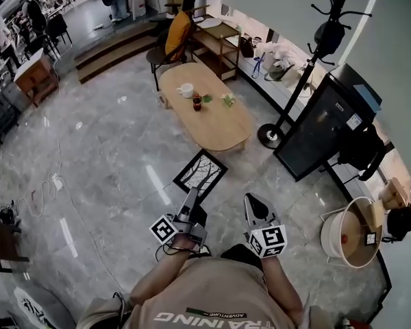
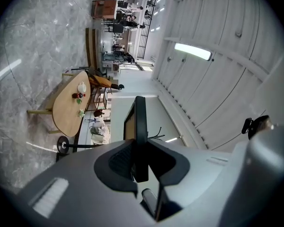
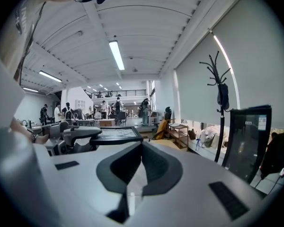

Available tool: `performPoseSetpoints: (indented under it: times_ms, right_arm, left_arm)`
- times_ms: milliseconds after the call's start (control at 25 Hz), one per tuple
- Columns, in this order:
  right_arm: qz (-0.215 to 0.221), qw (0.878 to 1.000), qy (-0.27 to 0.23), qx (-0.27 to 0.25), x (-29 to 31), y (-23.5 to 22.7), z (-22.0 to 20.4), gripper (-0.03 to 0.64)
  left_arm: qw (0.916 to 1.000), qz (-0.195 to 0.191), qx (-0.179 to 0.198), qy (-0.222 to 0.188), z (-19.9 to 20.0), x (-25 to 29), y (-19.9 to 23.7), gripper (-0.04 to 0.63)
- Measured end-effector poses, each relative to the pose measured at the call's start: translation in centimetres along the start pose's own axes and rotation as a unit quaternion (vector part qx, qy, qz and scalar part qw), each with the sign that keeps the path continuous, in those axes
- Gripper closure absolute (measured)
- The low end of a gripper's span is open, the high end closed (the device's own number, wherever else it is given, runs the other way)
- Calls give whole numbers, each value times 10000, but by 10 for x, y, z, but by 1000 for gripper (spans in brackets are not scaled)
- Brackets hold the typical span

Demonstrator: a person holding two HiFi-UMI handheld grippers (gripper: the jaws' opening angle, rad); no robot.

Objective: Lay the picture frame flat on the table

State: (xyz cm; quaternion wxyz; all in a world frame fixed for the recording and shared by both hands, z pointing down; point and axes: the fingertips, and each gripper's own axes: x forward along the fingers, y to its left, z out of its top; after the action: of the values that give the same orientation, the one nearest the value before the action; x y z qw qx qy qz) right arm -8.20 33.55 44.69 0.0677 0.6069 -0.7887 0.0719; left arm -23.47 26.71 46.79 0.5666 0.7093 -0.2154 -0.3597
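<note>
Firmly, the left hand-held gripper (image 1: 194,197) clamps the near edge of the picture frame (image 1: 201,173), which hangs over the floor, well short of the oval desk (image 1: 222,125). The right hand-held gripper (image 1: 253,208) has its jaws together, empty. Best to carry the frame level to the desk's bare near end, clear of the mug (image 1: 185,90), and lower before releasing. It lies about level, picture up, reaching toward the desk; its longer side is unclear.
</note>
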Motion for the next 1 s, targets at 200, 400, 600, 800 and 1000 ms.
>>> performPoseSetpoints:
  times_ms: [200,400,600,800,1000]
  right_arm:
    - [-58,9999,93,106,19,-15,-4,612]
    - [33,9998,97,186,56,-52,-8,612]
    - [257,9995,16,163,100,-95,-1,612]
    - [576,9983,-87,93,140,-143,15,612]
    - [805,9967,-13,70,171,-184,20,612]
  left_arm:
    - [9999,98,-55,6,12,20,15,525]
    - [9996,265,-22,-72,19,60,43,525]
    - [9992,274,230,-191,30,110,53,525]
    - [9976,315,435,-426,35,163,63,525]
    - [9965,365,434,-622,33,205,74,525]
